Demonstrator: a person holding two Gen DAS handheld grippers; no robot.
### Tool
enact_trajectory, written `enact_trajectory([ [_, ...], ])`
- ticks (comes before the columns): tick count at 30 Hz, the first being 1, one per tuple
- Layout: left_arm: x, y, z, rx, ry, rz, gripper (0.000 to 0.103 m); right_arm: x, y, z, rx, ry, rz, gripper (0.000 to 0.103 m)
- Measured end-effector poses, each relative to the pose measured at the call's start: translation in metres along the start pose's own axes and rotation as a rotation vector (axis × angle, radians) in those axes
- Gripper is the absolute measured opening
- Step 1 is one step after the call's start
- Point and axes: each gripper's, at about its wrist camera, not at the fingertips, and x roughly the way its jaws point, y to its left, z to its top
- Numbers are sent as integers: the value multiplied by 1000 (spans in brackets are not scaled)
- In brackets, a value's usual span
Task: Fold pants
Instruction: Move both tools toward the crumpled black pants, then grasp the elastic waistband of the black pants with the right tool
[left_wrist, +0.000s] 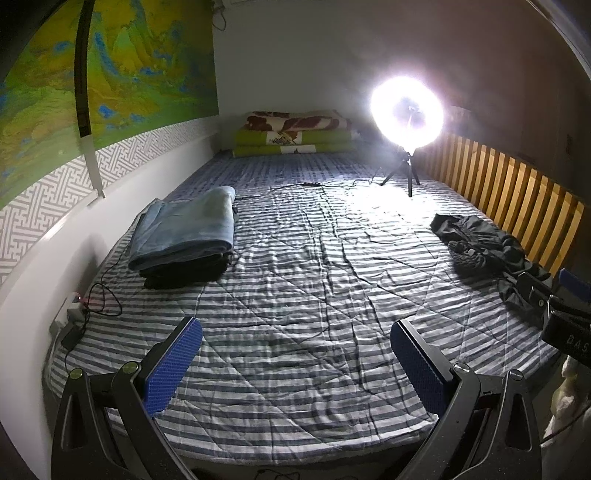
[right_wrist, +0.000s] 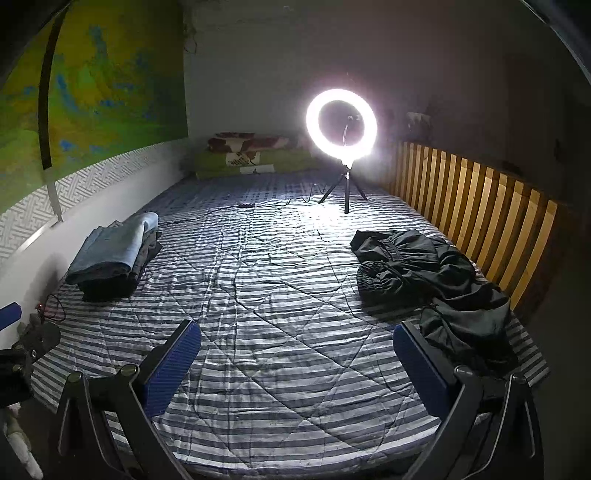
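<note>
Two grippers over near edge of striped bed (right_wrist: 288, 295), both spread, holding nothing: left gripper (left_wrist: 295, 332), right gripper (right_wrist: 297, 332). Black pants (right_wrist: 432, 273) crumpled at right edge by wooden slats (right_wrist: 476, 206). Folded stack (right_wrist: 114, 254) at left edge. Ring light (right_wrist: 341, 125) at far edge

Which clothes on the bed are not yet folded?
The black pants, crumpled beside the wooden slat rail. The blue-topped stack by the wall is neatly folded.
</note>
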Motion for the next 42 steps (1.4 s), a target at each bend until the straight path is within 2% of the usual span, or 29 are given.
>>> enact_trajectory([
  [9,25,5,5,15,13,5,103,20,5,6,-27,-14,-33,102],
  [17,65,13,10,24,45,7,103,51,2,13,-40,8,-56,102],
  [20,81,14,12,23,60,3,103,67,-6,17,-30,26,-24,102],
  [23,99,17,12,23,72,-1,103,83,-22,23,-1,46,-12,102],
  [29,143,29,8,-3,106,-10,103,120,-69,43,54,71,-79,102],
  [32,166,34,2,-10,117,-12,103,144,-105,55,141,117,-67,102],
  [36,195,41,-12,-20,121,-29,103,171,-147,64,232,169,-79,102],
  [42,241,57,-39,-85,157,-56,103,228,-181,77,263,253,-105,102],
])
